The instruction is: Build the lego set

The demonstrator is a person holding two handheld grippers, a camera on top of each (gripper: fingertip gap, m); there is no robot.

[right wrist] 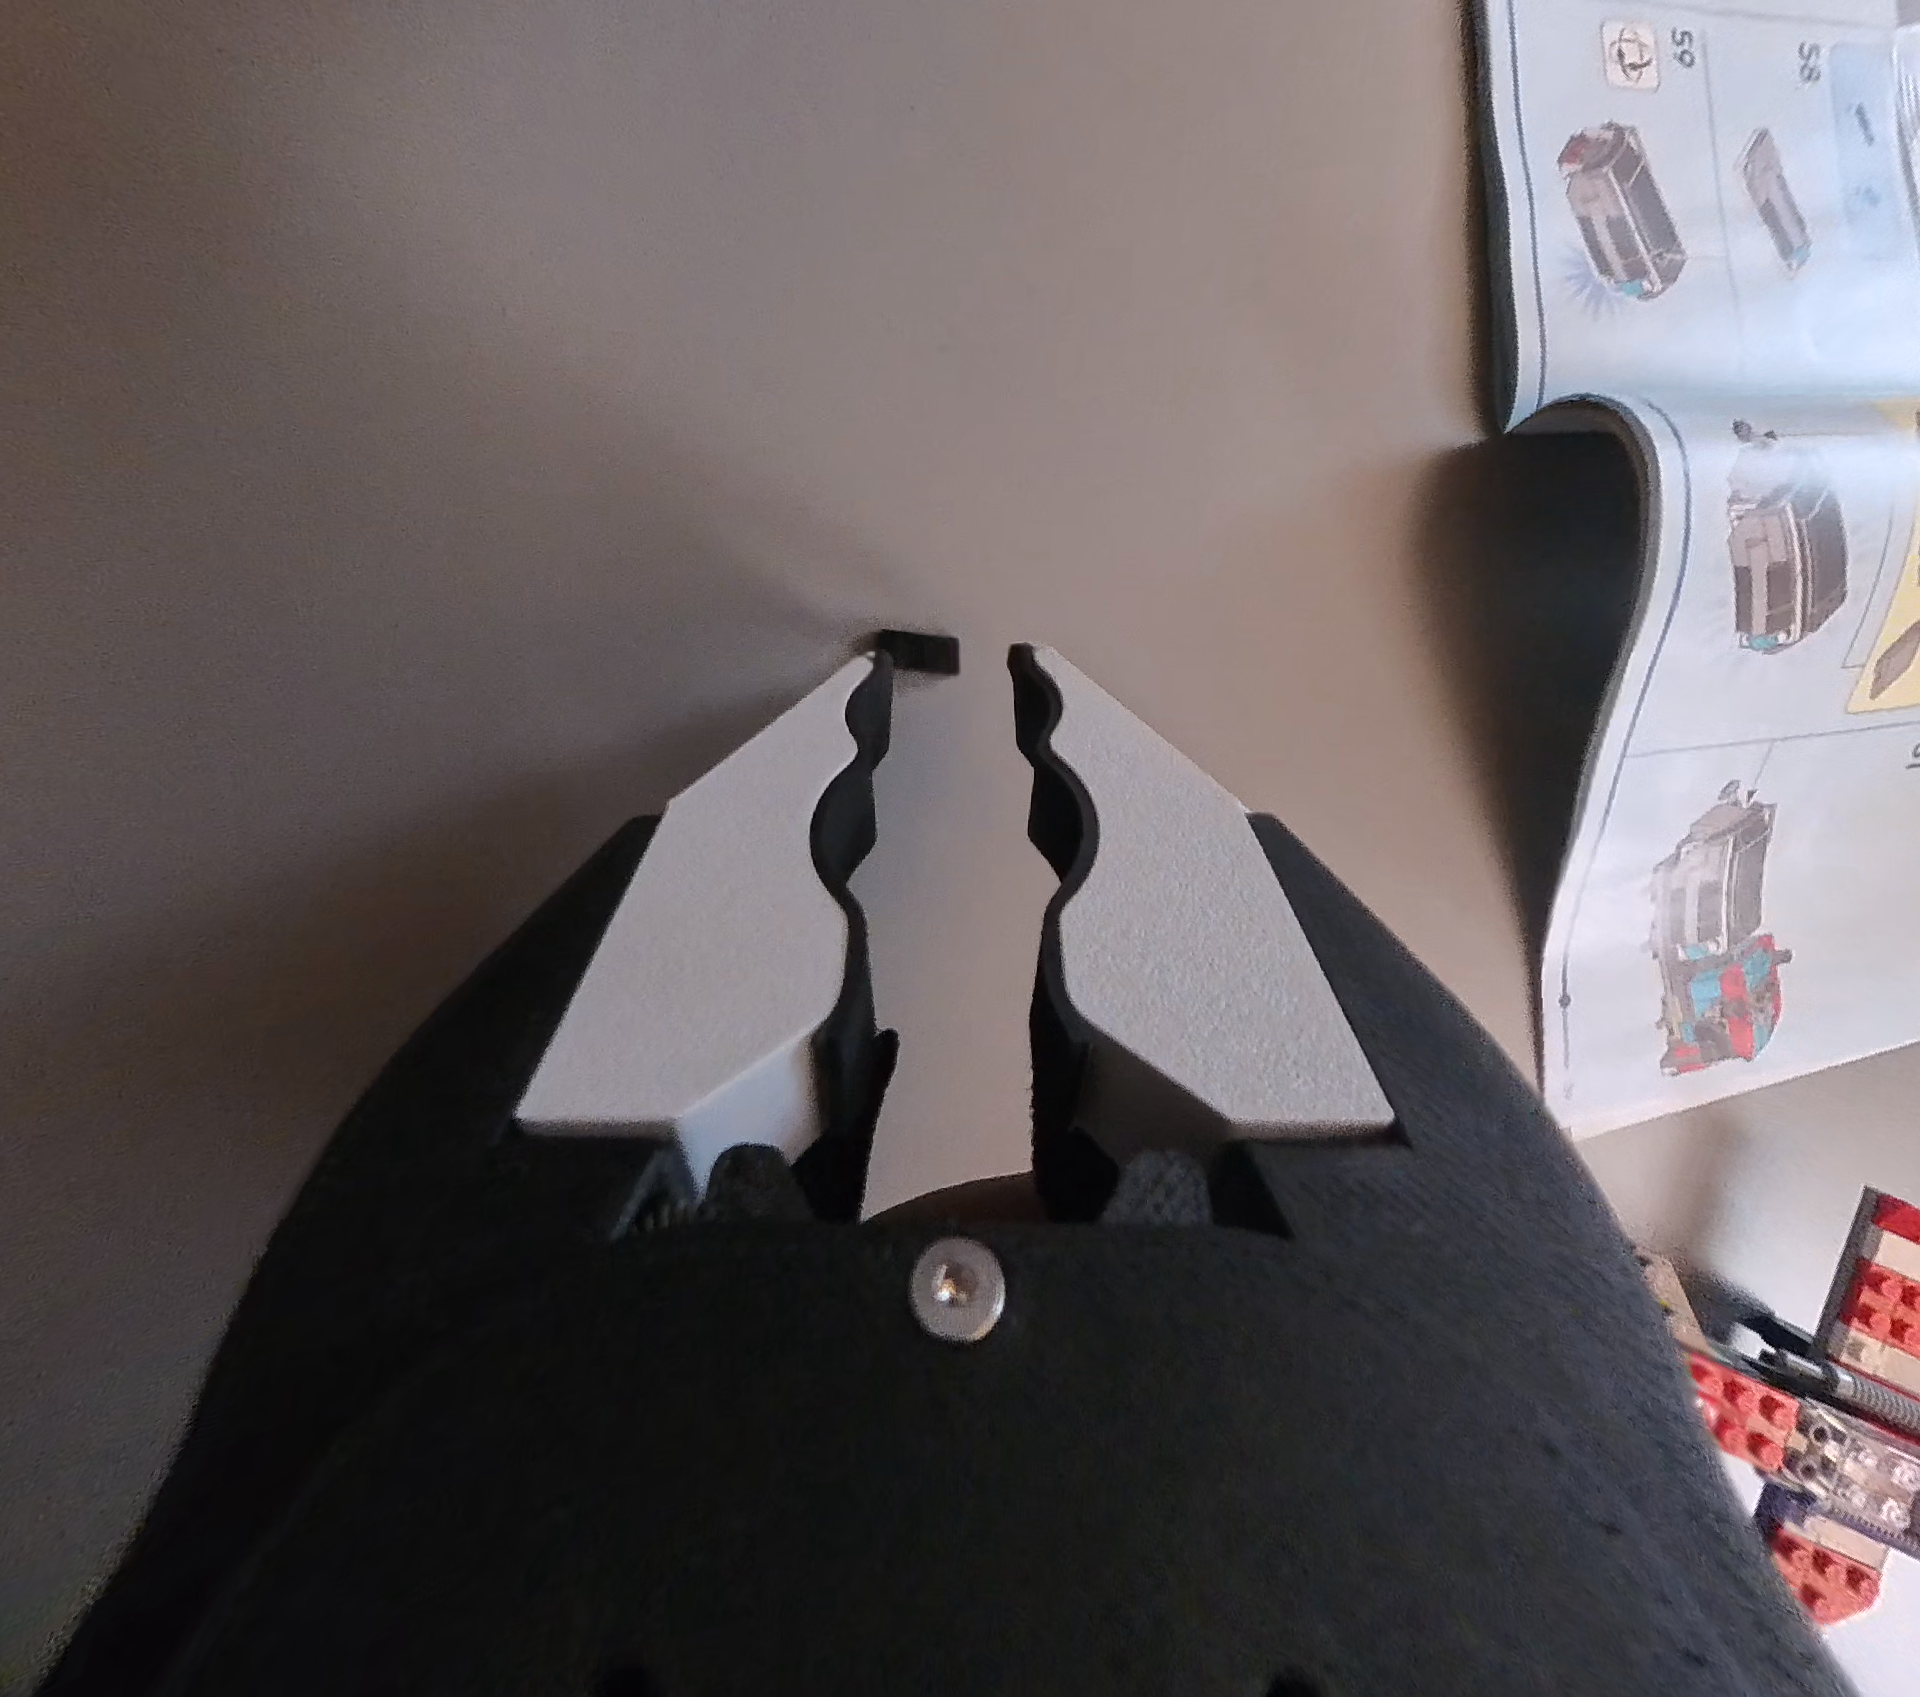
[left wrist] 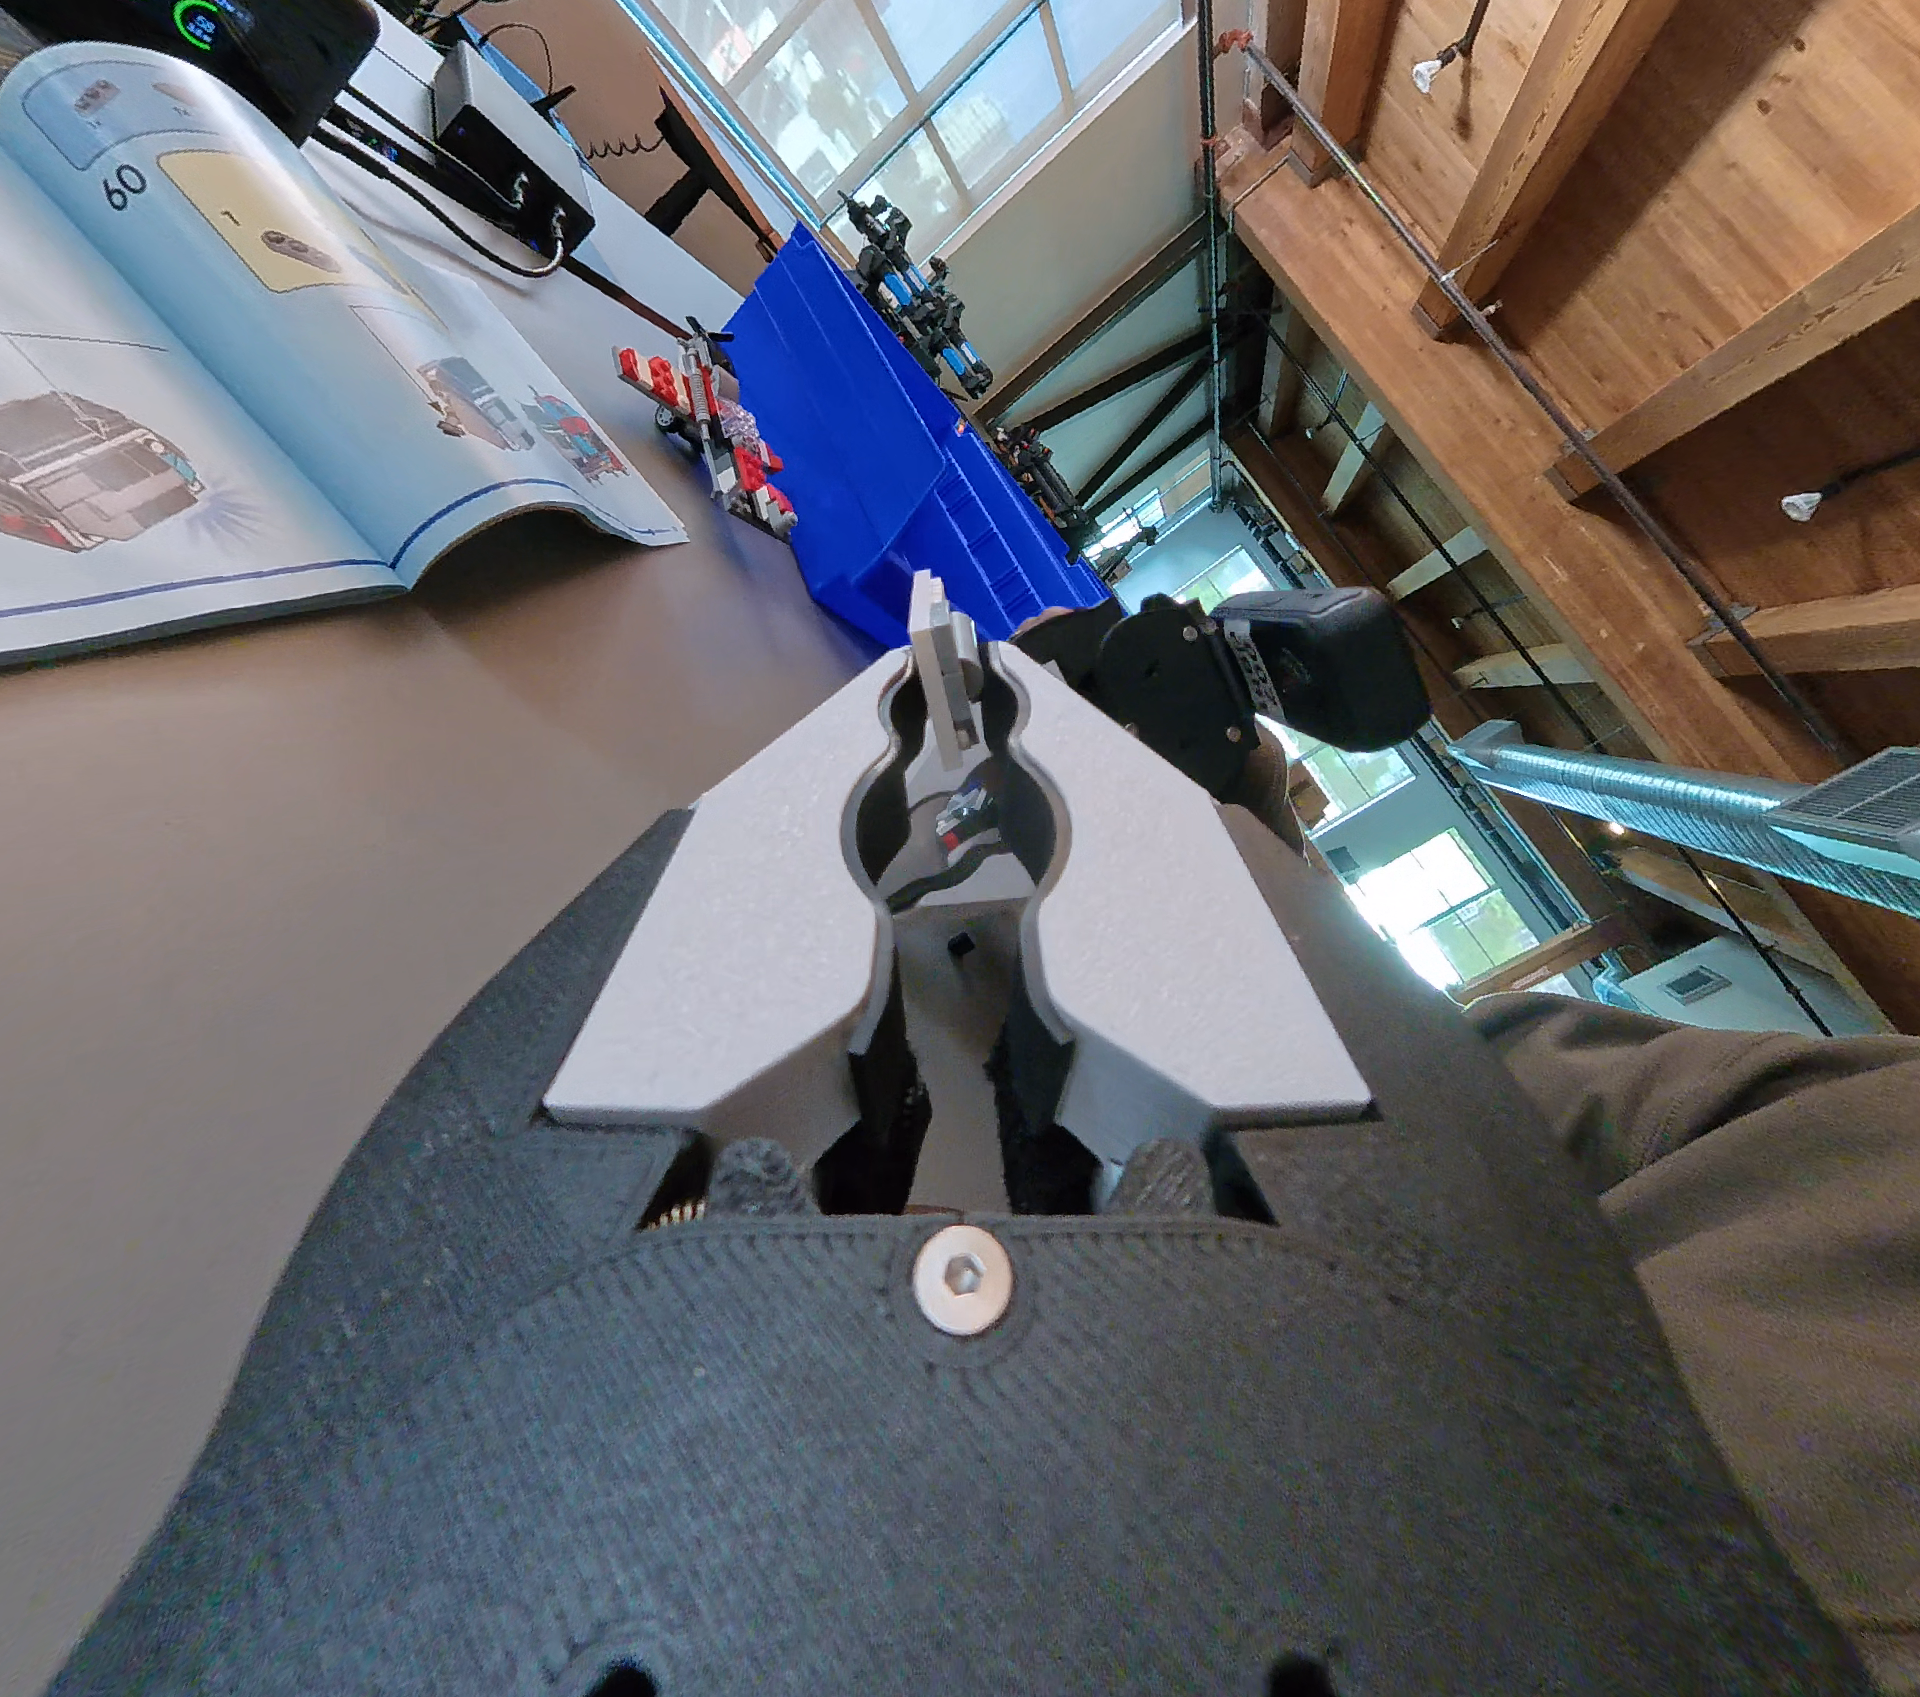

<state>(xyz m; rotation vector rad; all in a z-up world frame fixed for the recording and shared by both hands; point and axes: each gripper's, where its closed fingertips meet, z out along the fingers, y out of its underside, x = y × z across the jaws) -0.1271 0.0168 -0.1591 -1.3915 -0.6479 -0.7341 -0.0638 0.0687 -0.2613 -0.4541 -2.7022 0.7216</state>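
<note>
The left gripper (left wrist: 948, 671) is clamped on a small grey plate piece (left wrist: 943, 673), raised above the brown table (left wrist: 312, 816). The right gripper (right wrist: 951, 656) is lowered to the table, jaws parted; a small black piece (right wrist: 920, 652) lies at its left fingertip (right wrist: 871, 691), ungripped. An open instruction booklet (right wrist: 1714, 297) lies right.

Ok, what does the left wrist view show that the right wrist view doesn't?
Left wrist only: the left gripper clamping a flat grey brick piece, a blue bin, and the right gripper's black body.
Right wrist only: the right gripper open over the table, a small black piece by one fingertip.
Both: the open booklet, the red brick model, and the brown table.
</note>
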